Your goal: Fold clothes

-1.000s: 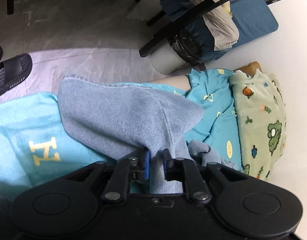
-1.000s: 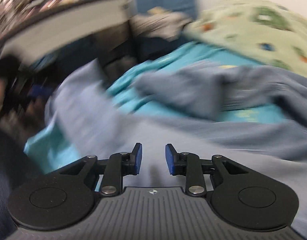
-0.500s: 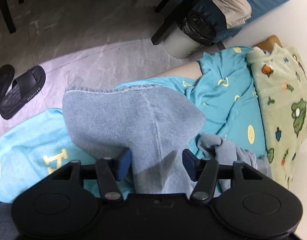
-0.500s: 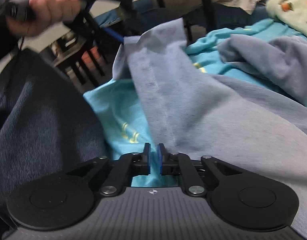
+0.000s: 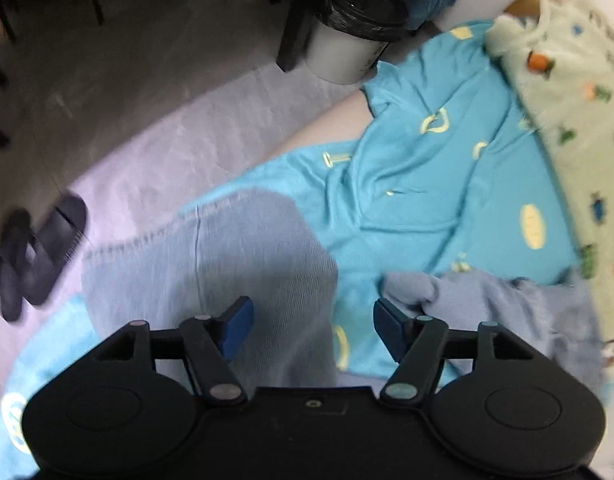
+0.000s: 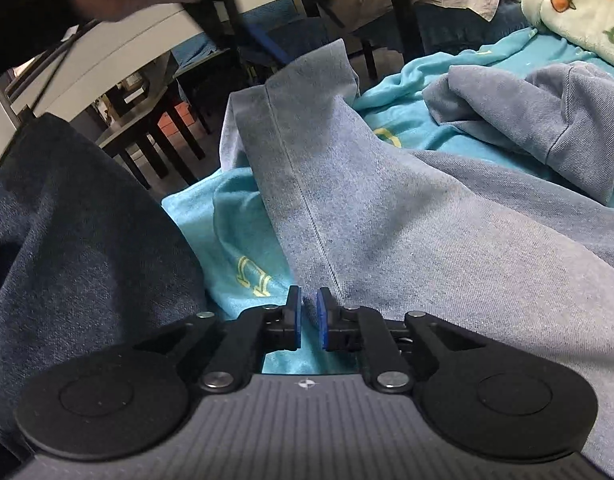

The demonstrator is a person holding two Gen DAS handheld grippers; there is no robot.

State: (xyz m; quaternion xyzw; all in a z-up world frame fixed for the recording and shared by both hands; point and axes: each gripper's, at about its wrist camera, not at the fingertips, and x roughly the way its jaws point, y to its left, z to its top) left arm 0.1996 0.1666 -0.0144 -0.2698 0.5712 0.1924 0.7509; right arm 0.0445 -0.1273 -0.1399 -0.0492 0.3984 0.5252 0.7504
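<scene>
Jeans (image 6: 387,216) lie spread over the blue cloth (image 5: 419,184), one leg end draped off the table edge, since the left gripper (image 5: 311,330) stands wide apart above it while the right gripper (image 6: 305,316), nearly together, apparently pinches the side seam for folding.

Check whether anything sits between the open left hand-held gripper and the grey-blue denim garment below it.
Nothing visible does. The left hand-held gripper hangs open right over the grey-blue denim garment, with no other object between them. The turquoise printed cloth lies beneath and beside the denim, not over it.
</scene>
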